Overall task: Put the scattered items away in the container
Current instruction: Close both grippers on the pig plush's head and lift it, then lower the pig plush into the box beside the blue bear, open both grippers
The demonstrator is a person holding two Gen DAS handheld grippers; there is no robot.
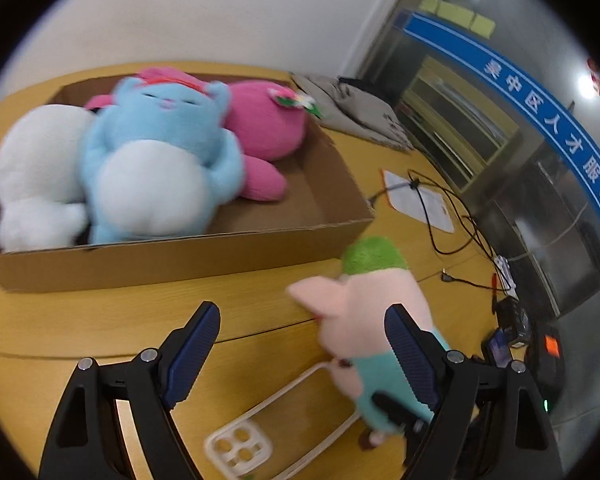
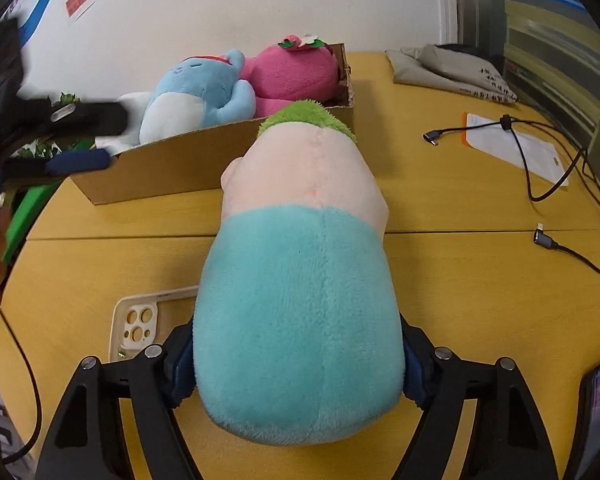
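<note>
Each gripper has two black plastic arms that spread out like a fork, with open triangular cut-outs in them. The left gripper (image 1: 302, 330) carries dark blue finger pads (image 1: 202, 332) with a fine ribbed texture. Round silver screws (image 1: 149, 355) sit at the joints, two on each side. The right gripper (image 2: 298, 364) has the same black frame, the same silver screws (image 2: 442, 353) and blue pads.

Office or public service room: white walls, blue banner (image 1: 540, 92) with Chinese characters over glass-fronted metal partitions, yellow wood-grain surface (image 2: 480, 272) carrying charging cables (image 2: 540, 160), a paper sheet (image 2: 516, 148) and folded grey cloth (image 2: 452, 72).
</note>
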